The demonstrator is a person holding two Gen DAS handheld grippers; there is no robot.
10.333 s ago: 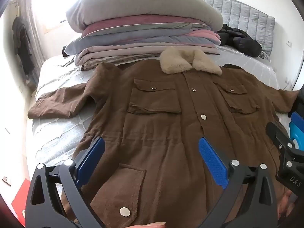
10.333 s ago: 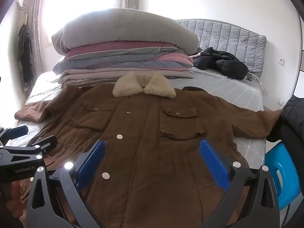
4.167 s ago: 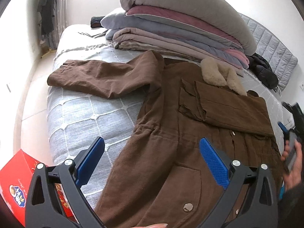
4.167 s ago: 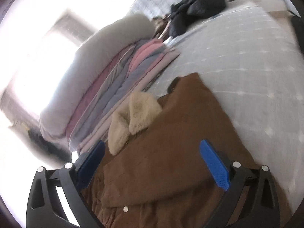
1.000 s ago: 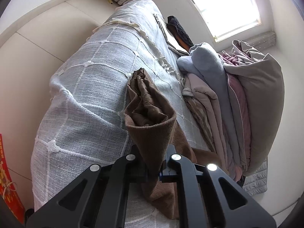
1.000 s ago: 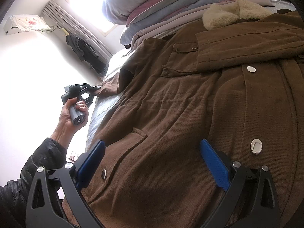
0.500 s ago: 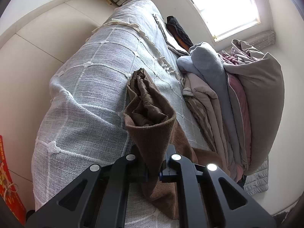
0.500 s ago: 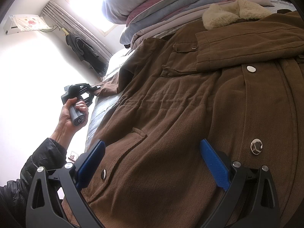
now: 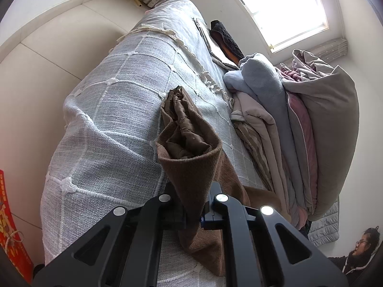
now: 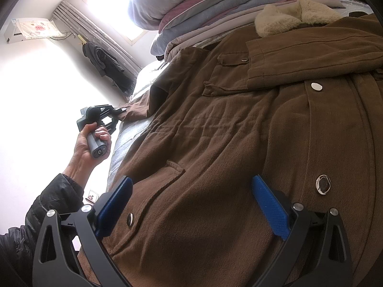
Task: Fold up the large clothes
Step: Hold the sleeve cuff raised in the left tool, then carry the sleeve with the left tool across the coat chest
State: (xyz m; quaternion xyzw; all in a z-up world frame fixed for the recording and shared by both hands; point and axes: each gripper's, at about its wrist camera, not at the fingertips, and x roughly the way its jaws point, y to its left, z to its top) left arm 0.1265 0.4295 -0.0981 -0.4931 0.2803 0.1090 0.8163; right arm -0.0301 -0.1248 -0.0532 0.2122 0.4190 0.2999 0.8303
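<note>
Grey checked fabric covers the bed (image 9: 115, 110), which fills most of the left wrist view and runs back toward a bright window (image 9: 280, 7). Brown and heavy, the coat (image 10: 251, 143) lies spread front-up across the bed in the right wrist view, its fleece collar (image 10: 294, 16) lying against a stack of folded quilts (image 9: 311, 129) piled in grey, pink and pale blue layers. One sleeve (image 10: 308, 59) is folded flat across the chest, just above a silver snap button (image 10: 316, 86). The other sleeve (image 9: 191, 157) stretches out over the bed's edge, with its cuff raised off the cover and its lining showing in the open end. The left gripper (image 9: 192, 211) has its jaws pressed together on that cuff, pinching the cloth between them; seen from the right wrist camera, the same tool (image 10: 105, 114) is held by the left hand (image 10: 91, 143) beside the bed, its tip at the sleeve's end. The right gripper (image 10: 191, 205) hovers over the coat's lower front with its blue pads (image 10: 268, 205) spread wide apart and gripping nothing, near a flap pocket (image 10: 167, 174) and a second snap button (image 10: 323, 184).
</note>
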